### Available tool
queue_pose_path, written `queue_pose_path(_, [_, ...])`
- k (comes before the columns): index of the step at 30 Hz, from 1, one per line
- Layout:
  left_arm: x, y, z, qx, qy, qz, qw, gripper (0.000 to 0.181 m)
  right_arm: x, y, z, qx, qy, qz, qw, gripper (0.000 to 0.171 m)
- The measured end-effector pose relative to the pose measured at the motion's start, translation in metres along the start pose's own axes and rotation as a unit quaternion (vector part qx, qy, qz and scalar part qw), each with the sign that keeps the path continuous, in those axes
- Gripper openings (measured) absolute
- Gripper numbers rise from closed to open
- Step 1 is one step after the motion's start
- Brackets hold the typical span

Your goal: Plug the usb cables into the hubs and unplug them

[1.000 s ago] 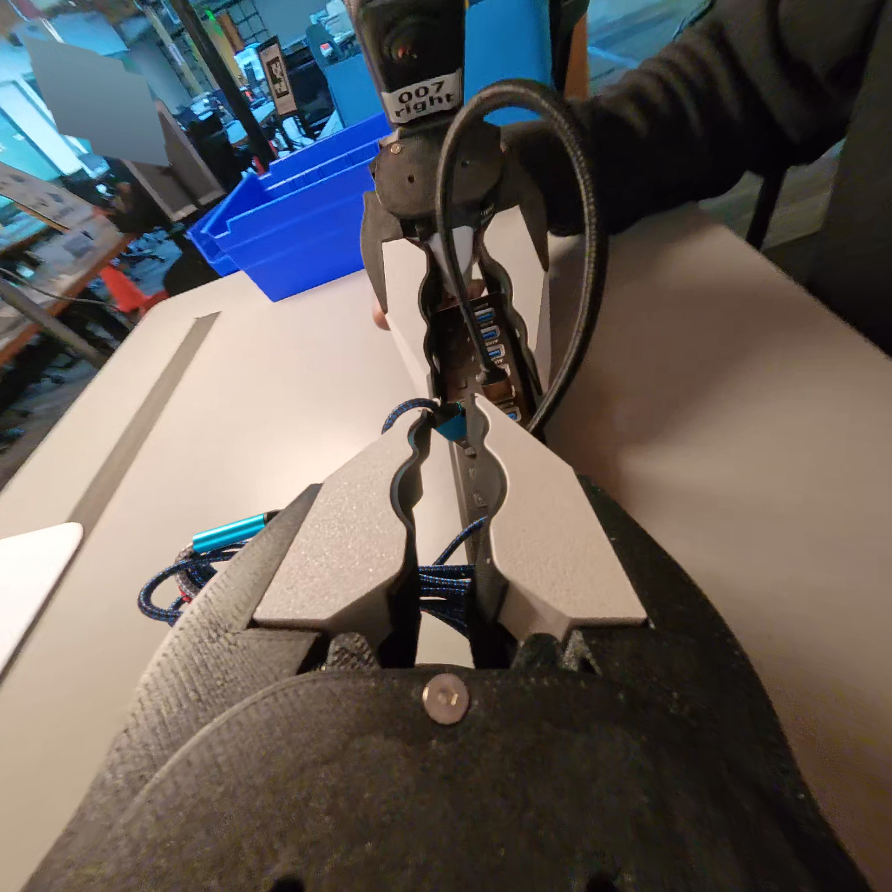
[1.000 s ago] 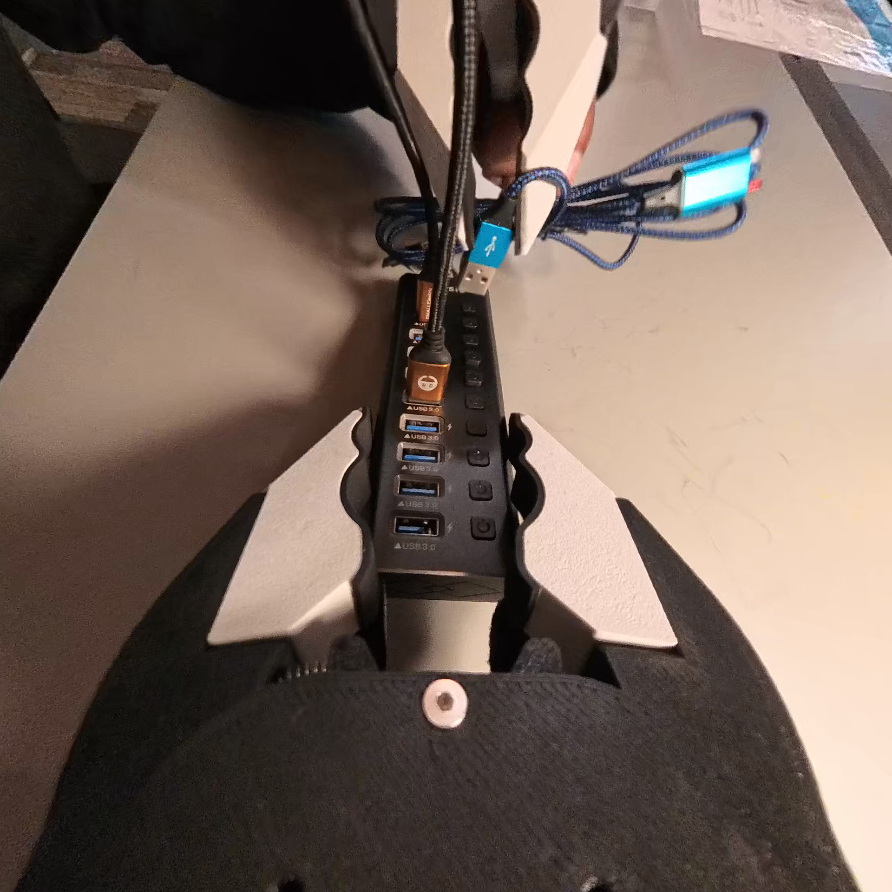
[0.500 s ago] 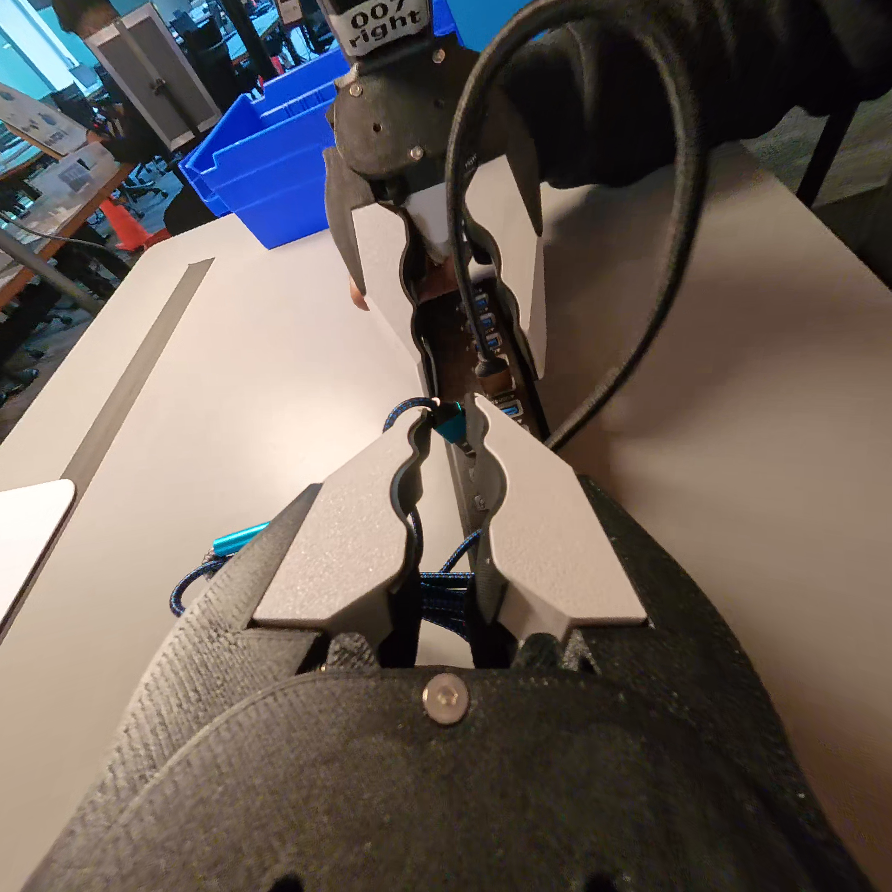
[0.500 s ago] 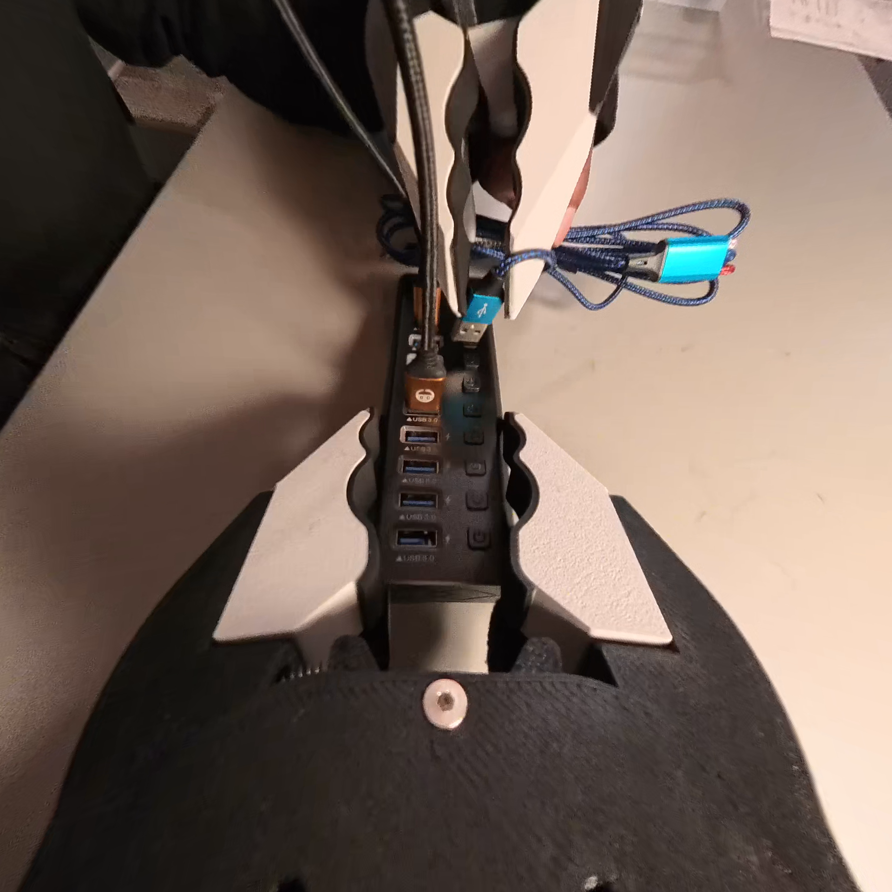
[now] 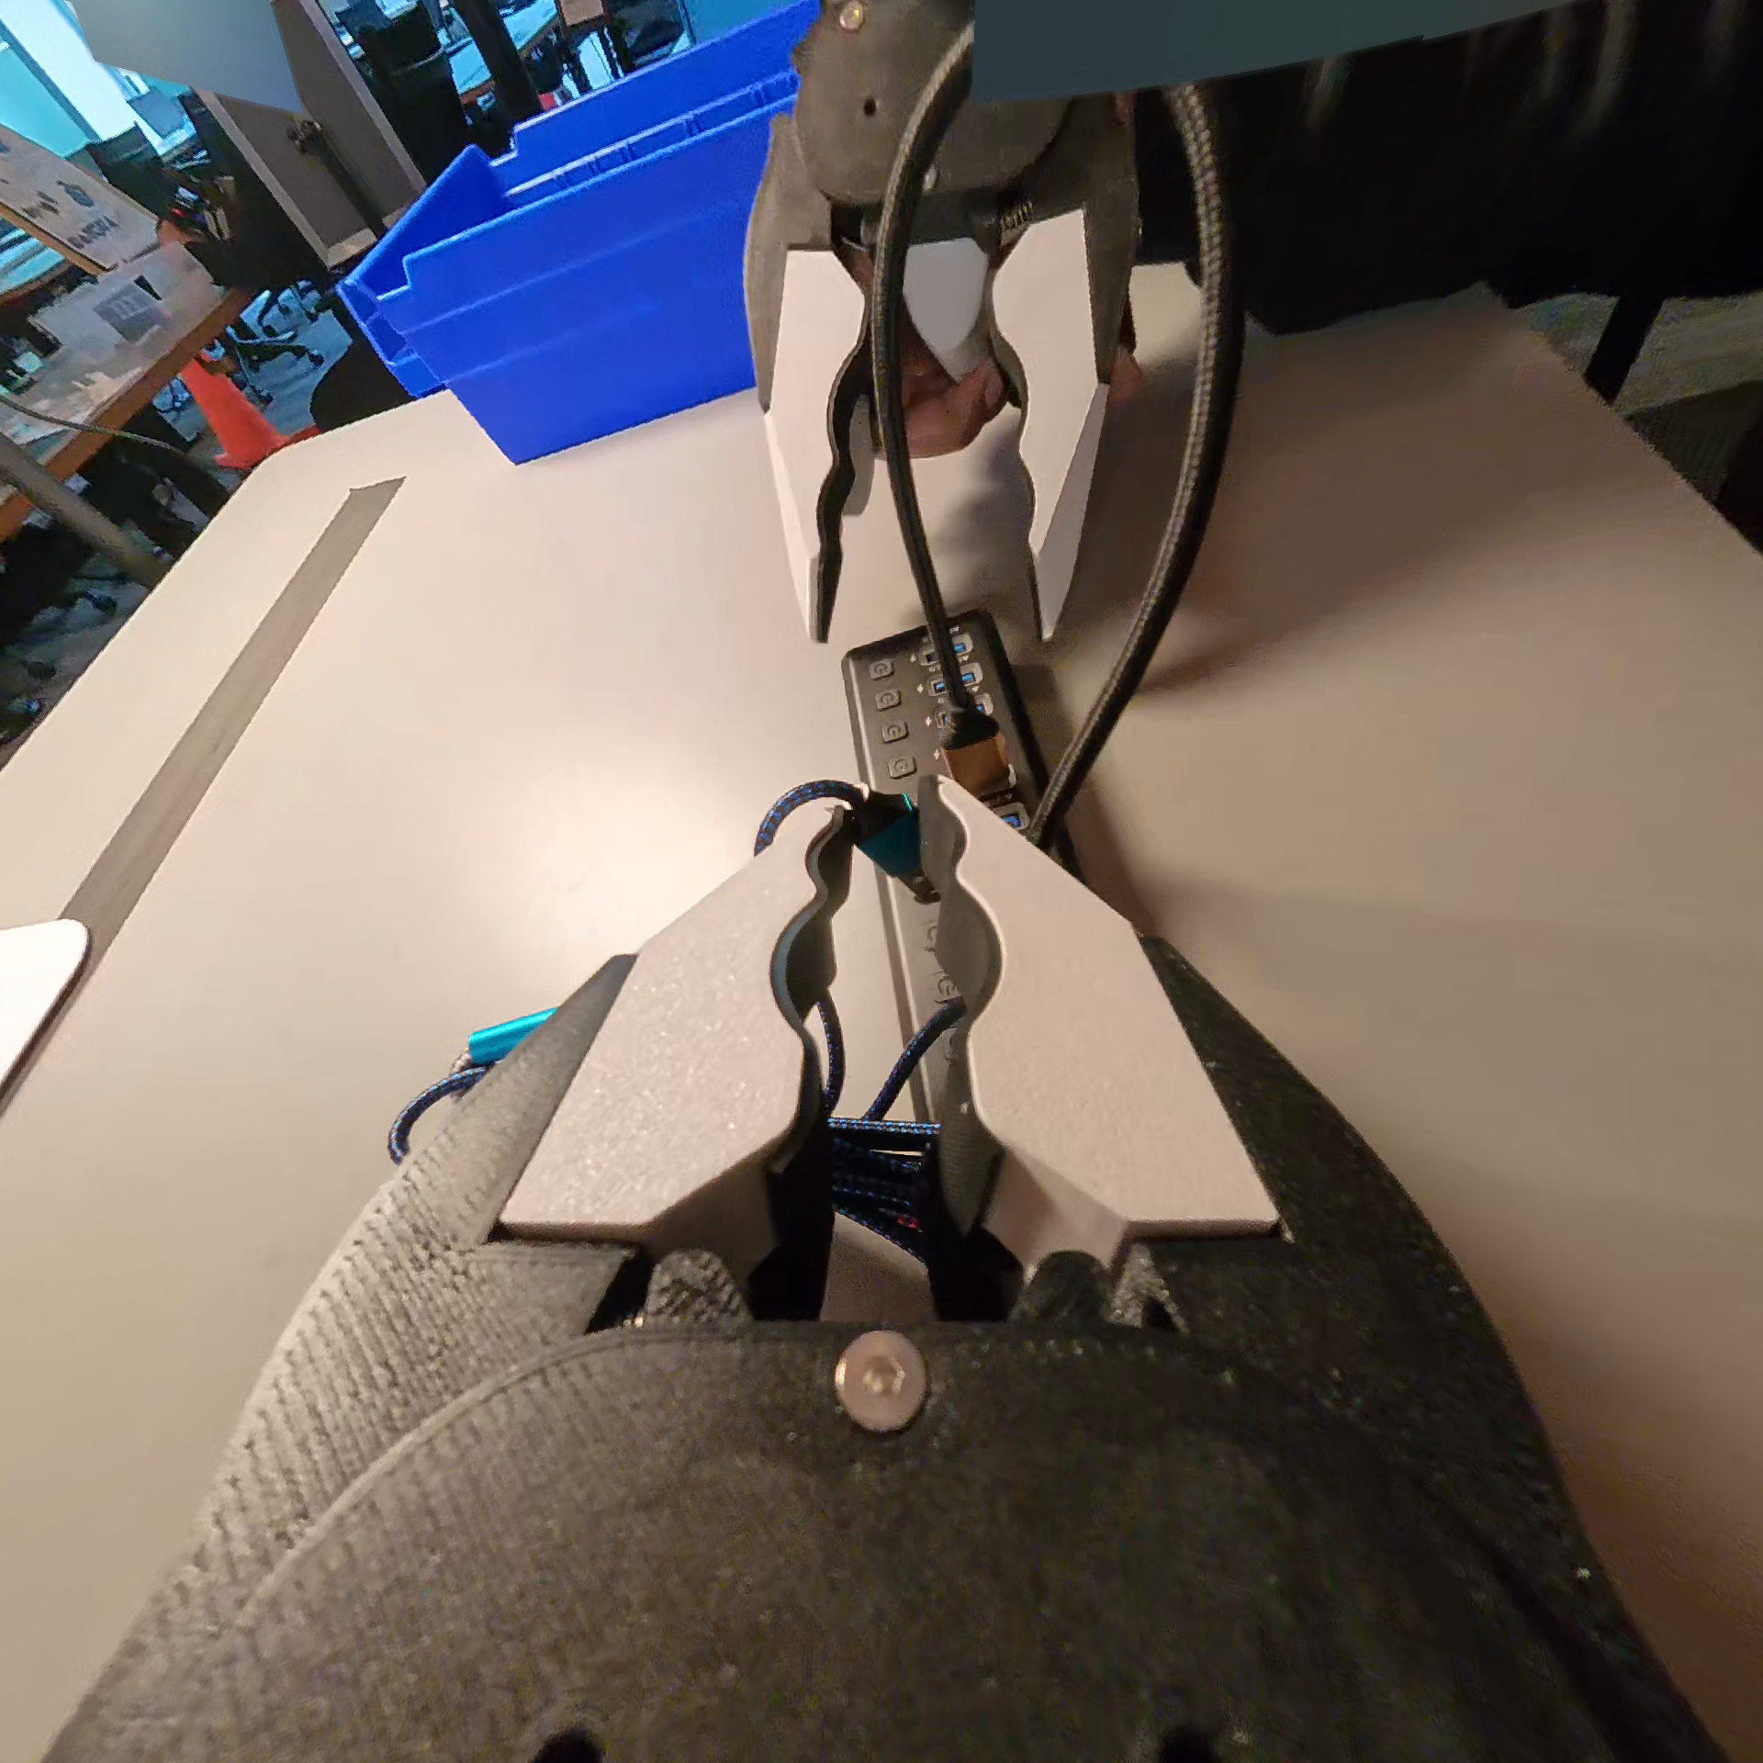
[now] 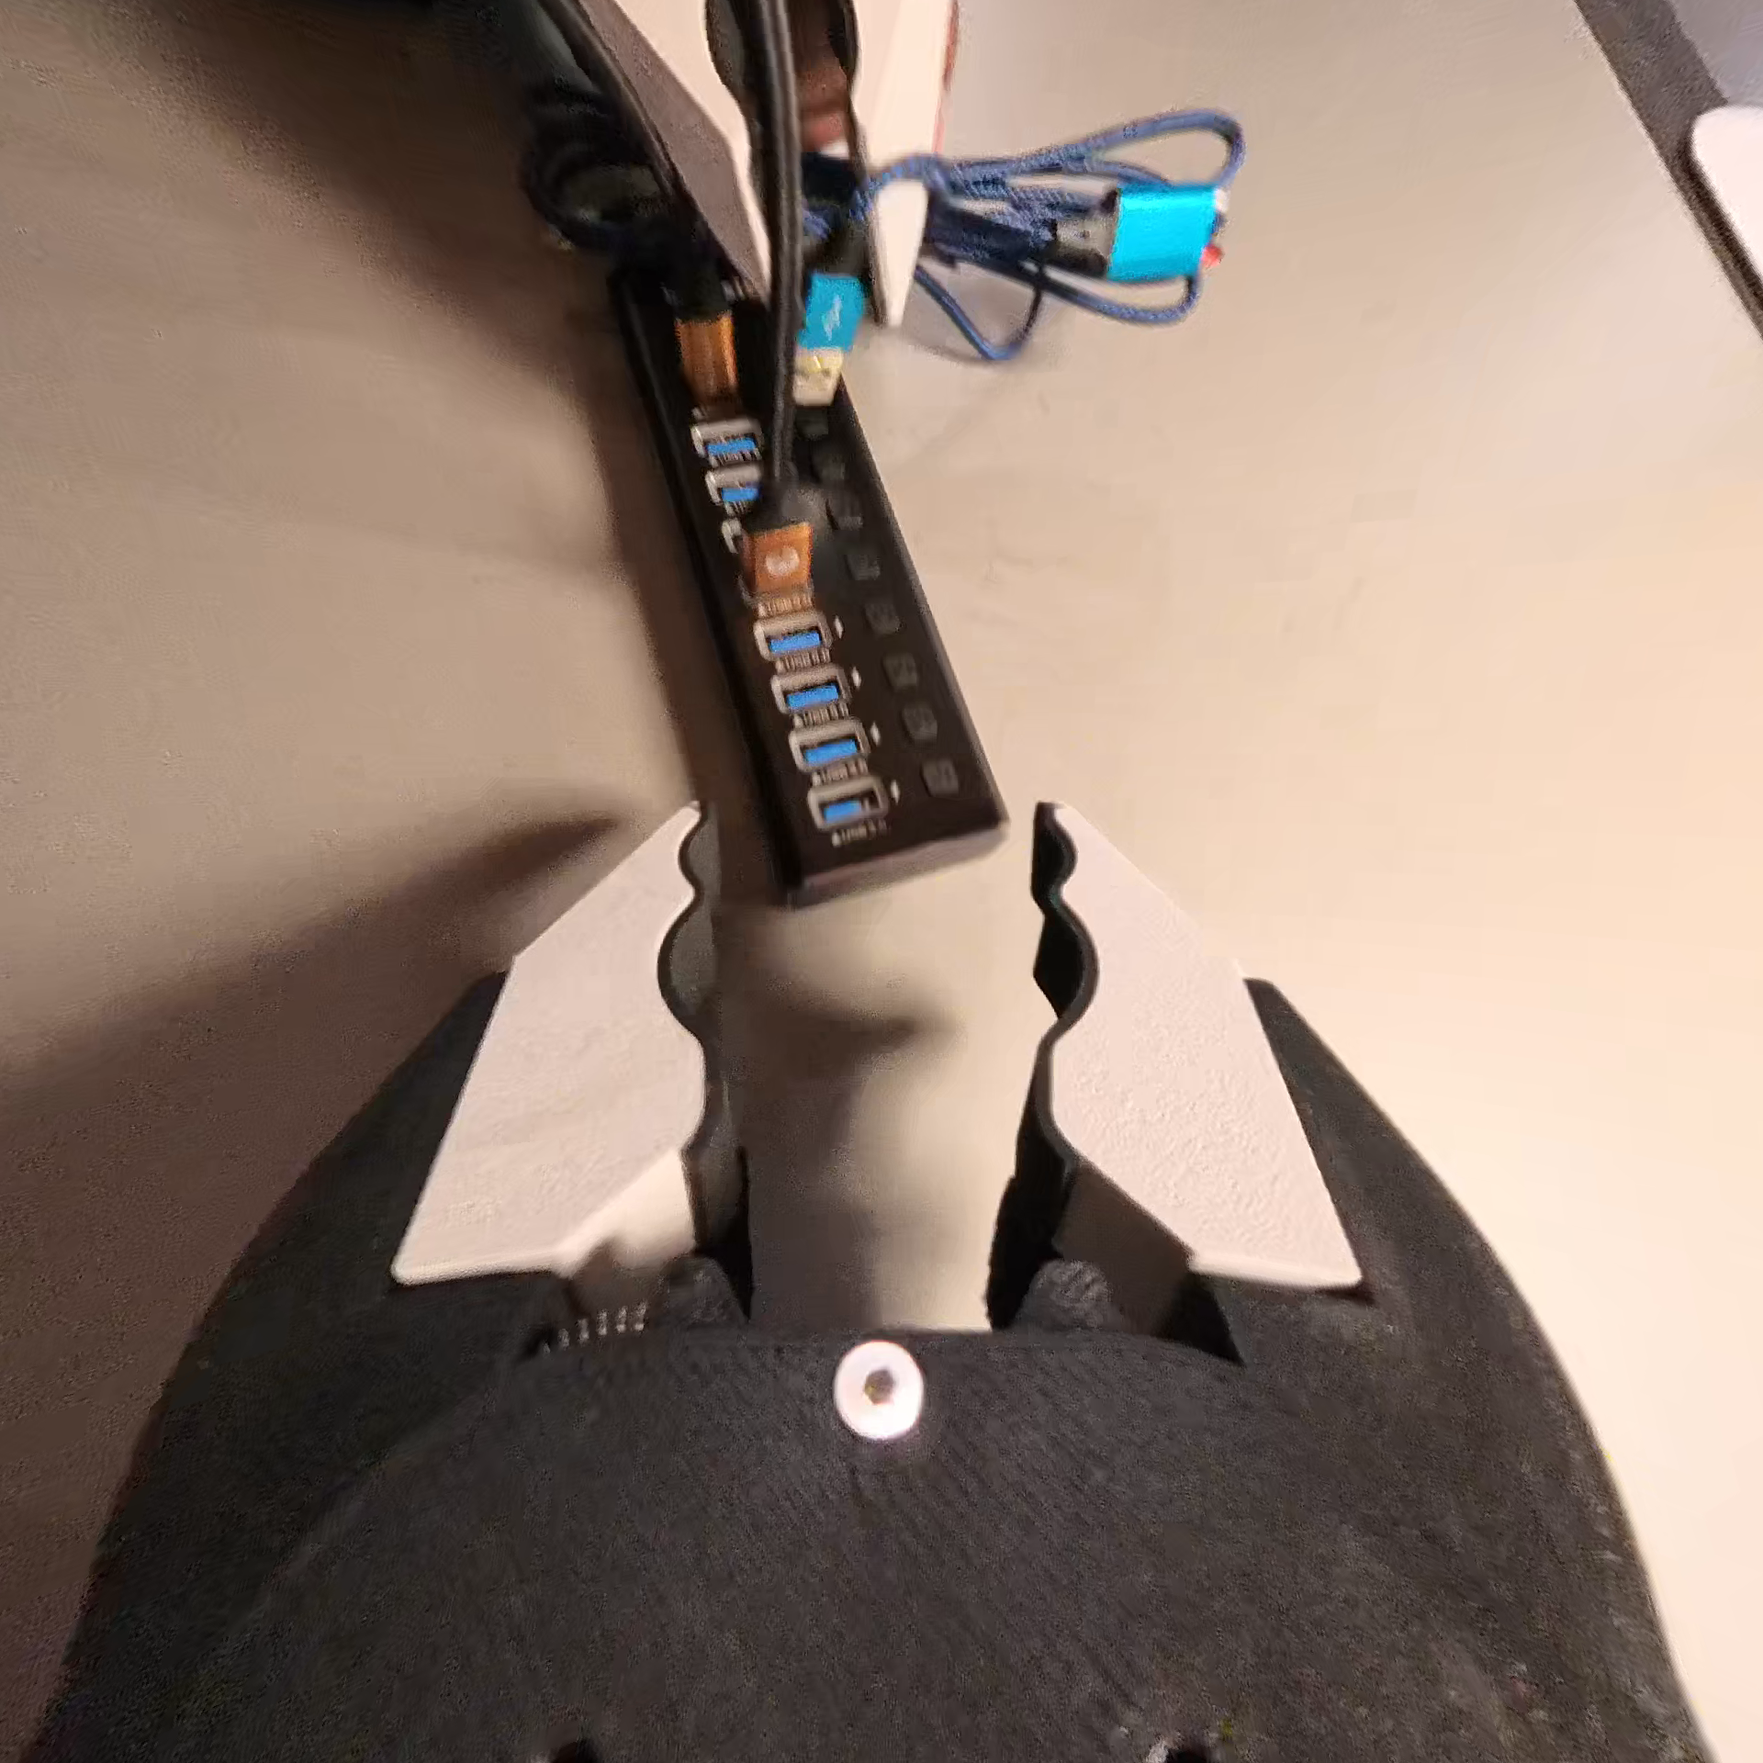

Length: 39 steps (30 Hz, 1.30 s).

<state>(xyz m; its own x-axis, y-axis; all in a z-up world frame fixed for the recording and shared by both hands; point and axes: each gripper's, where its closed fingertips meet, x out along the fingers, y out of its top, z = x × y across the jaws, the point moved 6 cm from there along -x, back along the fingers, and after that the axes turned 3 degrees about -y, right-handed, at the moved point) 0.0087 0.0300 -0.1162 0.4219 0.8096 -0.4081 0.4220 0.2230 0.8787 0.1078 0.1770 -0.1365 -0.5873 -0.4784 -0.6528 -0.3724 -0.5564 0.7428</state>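
A long black USB hub (image 6: 849, 658) lies on the table, also in the left wrist view (image 5: 882, 706). An orange plug (image 6: 777, 563) on a black braided cable (image 5: 1192, 382) sits in one port; a second orange plug (image 6: 706, 358) sits near the far end. My left gripper (image 5: 887, 801) is shut on a teal USB plug (image 5: 892, 840), whose metal tip hovers just over the hub's button row (image 6: 819, 372). My right gripper (image 6: 868, 830) is open and empty, just off the hub's near end and apart from it. It also shows in the left wrist view (image 5: 935, 611).
The blue braided cable bundle (image 6: 1049, 191) with a second teal connector (image 6: 1164, 234) lies beside the hub. Blue bins (image 5: 591, 315) stand at the table's far edge. A dark strip (image 5: 238, 687) and a white flat object (image 5: 29, 983) are at the left. Across from one pair of fingers to the other is roughly 9 cm.
My right gripper has let go of the hub, opened and drawn back from it. The hub now lies free, slightly skewed. My left gripper still holds the teal plug over it.
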Motion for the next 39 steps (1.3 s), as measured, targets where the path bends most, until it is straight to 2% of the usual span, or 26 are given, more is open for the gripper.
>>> queue_pose_path(3, [0.000,-0.002,0.000,-0.010,-0.009,0.011,1.000,0.018,0.001,-0.011,0.003,0.029,0.003,-0.008,1.000,0.069])
queue_pose_path(7, [0.000,-0.002,0.000,-0.001,-0.004,0.017,1.000,0.018,0.021,-0.011,0.004,0.032,0.042,-0.033,0.998,0.073])
queue_pose_path(10, [-0.001,-0.002,0.002,0.007,0.008,0.022,1.000,0.018,0.030,-0.003,0.002,0.028,0.052,-0.028,0.998,0.067])
queue_pose_path(16, [-0.005,0.000,0.003,0.016,0.018,0.049,0.999,0.018,0.023,0.005,-0.005,0.000,0.029,-0.033,0.999,0.062])
queue_pose_path(22, [-0.028,0.004,-0.007,-0.042,0.033,0.126,0.991,0.019,-0.001,0.040,-0.007,-0.044,-0.005,-0.003,0.999,0.061])
queue_pose_path(25, [-0.040,0.005,-0.009,-0.074,0.008,0.154,0.985,0.022,-0.012,0.058,-0.005,-0.064,-0.003,-0.006,0.998,0.061])
queue_pose_path(32, [-0.045,0.005,-0.005,-0.096,-0.014,0.160,0.982,0.024,-0.025,0.098,0.005,-0.132,0.026,-0.077,0.988,0.061])
queue_pose_path(39, [-0.036,0.007,-0.001,-0.199,-0.065,0.154,0.966,0.032,-0.021,0.144,0.008,-0.216,0.061,-0.173,0.959,0.061])
